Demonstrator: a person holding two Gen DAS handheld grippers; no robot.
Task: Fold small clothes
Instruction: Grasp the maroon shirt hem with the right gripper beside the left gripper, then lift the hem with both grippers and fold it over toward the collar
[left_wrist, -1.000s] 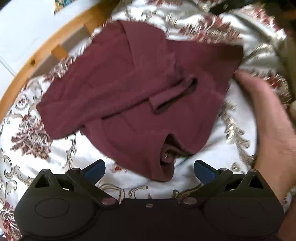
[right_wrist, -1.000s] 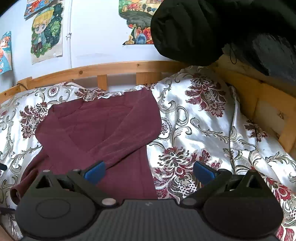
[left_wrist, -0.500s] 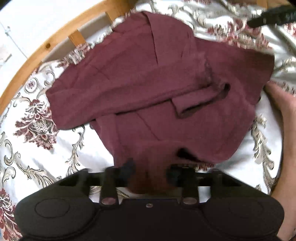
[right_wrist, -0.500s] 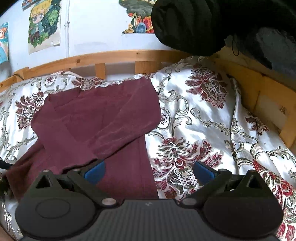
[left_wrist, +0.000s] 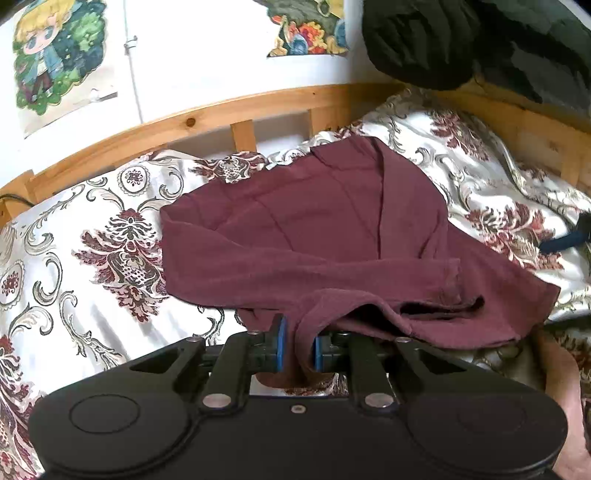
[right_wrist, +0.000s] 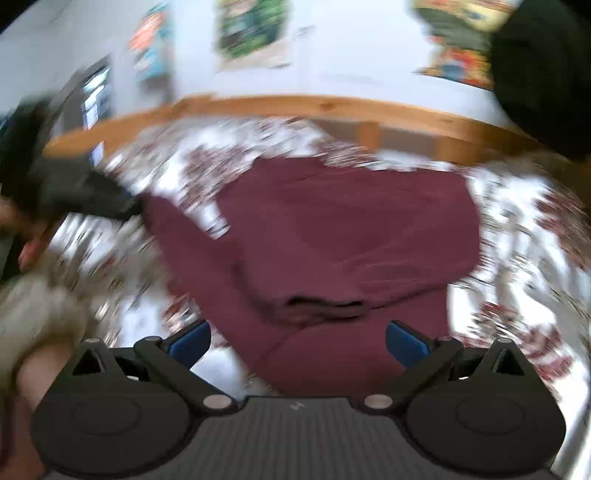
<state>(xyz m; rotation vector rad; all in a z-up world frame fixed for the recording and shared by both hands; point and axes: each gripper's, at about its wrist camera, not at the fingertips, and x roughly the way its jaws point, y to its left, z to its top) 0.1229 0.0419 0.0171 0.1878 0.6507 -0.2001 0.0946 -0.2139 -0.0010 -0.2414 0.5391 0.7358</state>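
Maroon long-sleeved top lying partly folded on the patterned bedspread toward the wooden headboard rail, its near hem pinched between the closing blue pads of the left gripper. The right gripper hovers over the garment's near edge, jaws spread wide and empty. The knit looks soft, light and limp, best taken by hems or cuffs; posters line the white wall.

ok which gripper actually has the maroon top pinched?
The left gripper: its jaws are closing on a bunched fold of the maroon top. The right gripper gapes, empty.
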